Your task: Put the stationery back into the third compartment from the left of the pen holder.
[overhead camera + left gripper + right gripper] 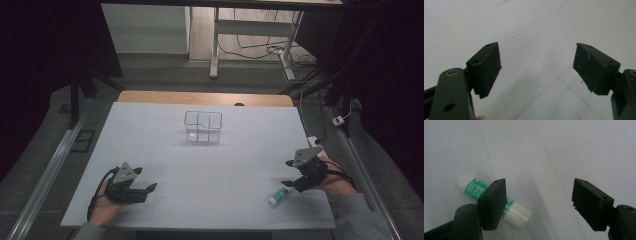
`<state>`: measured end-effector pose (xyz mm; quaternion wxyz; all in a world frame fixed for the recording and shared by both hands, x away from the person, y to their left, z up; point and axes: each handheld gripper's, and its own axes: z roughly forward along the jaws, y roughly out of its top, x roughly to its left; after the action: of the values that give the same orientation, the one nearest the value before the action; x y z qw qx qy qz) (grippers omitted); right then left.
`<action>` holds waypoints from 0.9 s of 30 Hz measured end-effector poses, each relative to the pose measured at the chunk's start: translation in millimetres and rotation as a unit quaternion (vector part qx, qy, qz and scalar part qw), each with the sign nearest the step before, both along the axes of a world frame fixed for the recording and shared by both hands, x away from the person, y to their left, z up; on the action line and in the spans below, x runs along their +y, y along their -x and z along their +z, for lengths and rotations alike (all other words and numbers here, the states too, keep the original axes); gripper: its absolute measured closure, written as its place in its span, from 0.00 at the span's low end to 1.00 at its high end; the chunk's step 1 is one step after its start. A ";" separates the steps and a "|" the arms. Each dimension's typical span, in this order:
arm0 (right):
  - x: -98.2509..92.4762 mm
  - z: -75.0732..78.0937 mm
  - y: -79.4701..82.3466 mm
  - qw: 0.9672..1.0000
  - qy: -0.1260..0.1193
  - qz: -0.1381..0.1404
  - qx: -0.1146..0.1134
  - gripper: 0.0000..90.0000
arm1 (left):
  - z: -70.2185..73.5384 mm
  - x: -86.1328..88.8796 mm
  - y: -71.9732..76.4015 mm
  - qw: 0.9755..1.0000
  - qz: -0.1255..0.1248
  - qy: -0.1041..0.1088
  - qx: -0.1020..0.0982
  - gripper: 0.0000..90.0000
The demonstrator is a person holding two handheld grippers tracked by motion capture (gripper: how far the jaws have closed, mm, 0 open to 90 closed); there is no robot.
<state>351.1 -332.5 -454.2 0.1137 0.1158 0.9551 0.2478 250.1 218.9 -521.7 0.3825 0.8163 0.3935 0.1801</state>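
Worktop [165, 130] under a white sheet, seen from the high view: your left tongs [146, 191] rest near the front left corner, gripped in your left hand [107, 202], jaws spread and pointing toward the right edge. Your right tongs [288, 173] sit near the front right corner in your right hand [337, 182], jaws apart. A white glue stick [278, 197] with a green label lies on its side just in front of them, close to the front edge. A clear divided organizer [203, 127] stands toward the back of the worktop, near its middle, well apart from both hands.

Left gripper view: your left tongs [536, 66] stand wide, nothing between the jaws, only the white sheet and its crossing crease lines below.

Right gripper view: your right tongs [539, 202] are also wide and hold nothing. The glue stick [476, 188] lies on the sheet outside the gap, partly hidden behind the left-hand jaw; whether that jaw touches it cannot be told.
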 end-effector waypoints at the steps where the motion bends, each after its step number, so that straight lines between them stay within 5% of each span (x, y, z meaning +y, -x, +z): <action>1: 0.8 -0.8 0.9 1.000 0.009 0.006 0.005 0.30 | 0.0 -0.2 0.0 1.000 -0.001 0.000 0.000 0.25; 18: 8.5 -15.0 11.5 0.993 0.086 0.077 0.016 0.32 | -0.9 -2.3 -0.5 1.000 -0.006 -0.004 0.002 0.25; 27: 16.9 -18.8 12.3 0.986 0.125 0.107 0.018 0.37 | -1.1 -2.6 -0.6 1.000 -0.007 -0.005 0.002 0.25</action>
<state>338.8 -315.6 -473.0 0.0827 0.0017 0.9874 0.1347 250.7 216.4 -522.8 0.3792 0.8211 0.3879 0.1777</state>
